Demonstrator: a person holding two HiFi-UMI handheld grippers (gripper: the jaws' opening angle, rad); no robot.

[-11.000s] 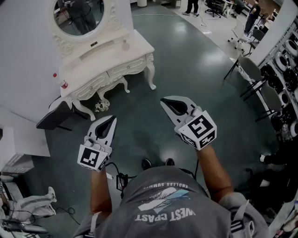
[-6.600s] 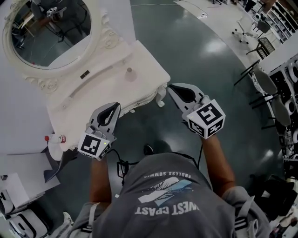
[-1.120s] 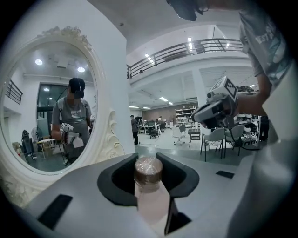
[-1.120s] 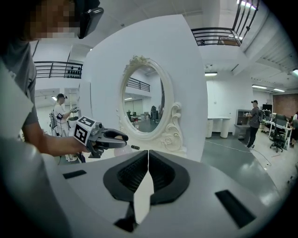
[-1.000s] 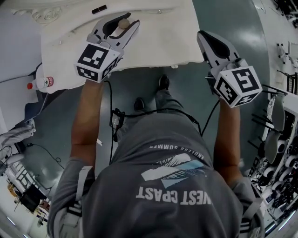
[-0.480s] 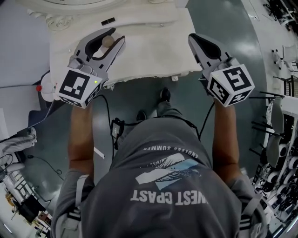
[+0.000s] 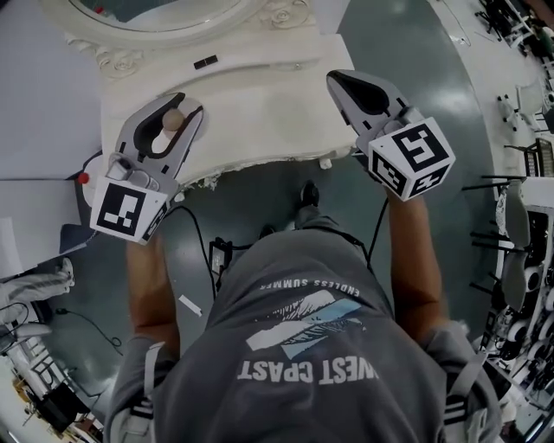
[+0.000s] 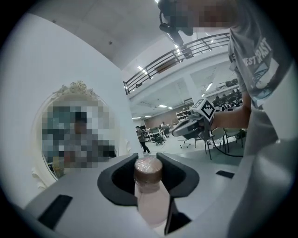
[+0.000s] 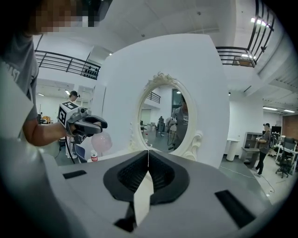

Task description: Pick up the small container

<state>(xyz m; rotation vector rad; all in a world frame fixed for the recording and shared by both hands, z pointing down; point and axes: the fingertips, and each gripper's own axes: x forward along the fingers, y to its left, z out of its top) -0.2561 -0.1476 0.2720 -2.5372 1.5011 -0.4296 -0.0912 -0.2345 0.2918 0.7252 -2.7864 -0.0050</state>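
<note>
Pink small container (image 8: 151, 202) is clamped in left gripper (image 8: 148, 158) jaws; right gripper (image 9: 148, 153) jaws closed.

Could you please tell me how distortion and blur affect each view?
Head view: wide-angle bend bows the dressing table. Left gripper view: fisheye, black corners; the small bottle gripped in the left claw looms close and soft. Right gripper view: same fisheye; mirror looks crisp.

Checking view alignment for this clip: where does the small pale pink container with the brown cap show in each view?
Head view: small pale pink container with brown cap, upper left, held between jaws.
Left gripper view: bottom centre, clamped between jaws.
Right gripper view: left of centre, small.
Shared landmark: white-framed oval mirror, in all three.
</note>
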